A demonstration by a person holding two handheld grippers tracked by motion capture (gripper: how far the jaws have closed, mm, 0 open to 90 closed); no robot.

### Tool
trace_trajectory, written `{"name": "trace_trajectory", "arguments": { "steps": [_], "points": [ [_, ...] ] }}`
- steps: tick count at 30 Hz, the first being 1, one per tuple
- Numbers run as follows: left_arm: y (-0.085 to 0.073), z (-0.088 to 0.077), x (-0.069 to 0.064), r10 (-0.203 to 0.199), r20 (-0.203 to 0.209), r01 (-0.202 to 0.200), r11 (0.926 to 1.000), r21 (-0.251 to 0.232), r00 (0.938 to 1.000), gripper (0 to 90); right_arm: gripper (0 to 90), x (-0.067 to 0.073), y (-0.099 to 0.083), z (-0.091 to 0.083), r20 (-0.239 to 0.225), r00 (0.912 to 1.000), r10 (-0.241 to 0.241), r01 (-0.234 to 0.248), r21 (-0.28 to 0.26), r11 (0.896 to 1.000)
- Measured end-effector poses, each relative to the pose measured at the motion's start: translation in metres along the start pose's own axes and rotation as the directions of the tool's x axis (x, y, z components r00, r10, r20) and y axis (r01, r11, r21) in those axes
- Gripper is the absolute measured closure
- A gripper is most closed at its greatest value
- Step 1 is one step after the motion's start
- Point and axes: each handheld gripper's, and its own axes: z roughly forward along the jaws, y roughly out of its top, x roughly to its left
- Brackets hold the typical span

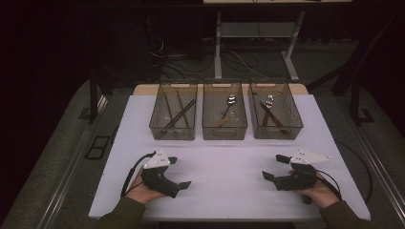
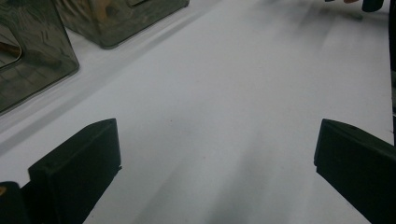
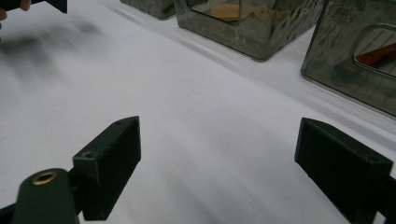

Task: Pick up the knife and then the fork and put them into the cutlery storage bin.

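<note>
Looks like a lab or test room: white table (image 1: 229, 191) under the grippers, dark floor around it, loose cables (image 1: 191, 57) on the floor beyond the bins (image 1: 224, 129), and bare metal desk legs (image 1: 218, 43) further back.

Left tool (image 1: 177, 172), right tool (image 1: 276, 168): black bodies, grey three-cornered top plates, black trailing cables; olive sleeves (image 1: 122, 215).

Right gripper (image 3: 217, 163) black jaws spread wide over bare white table surface (image 3: 201, 107). Clear textured plastic bins ahead: one (image 3: 252, 28) top centre, another (image 3: 355, 60) at right, brown handle inside.
</note>
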Motion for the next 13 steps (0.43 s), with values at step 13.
{"name": "trace_trajectory", "arguments": {
  "steps": [13],
  "points": [
    [-0.0001,0.0,0.0,0.005,-0.003,-0.005,1.0,0.004,1.0,0.0,14.3,-0.003,-0.0054,-0.0049,-0.008,1.0,0.005,-0.005,0.013,1.0]
  ]
}}
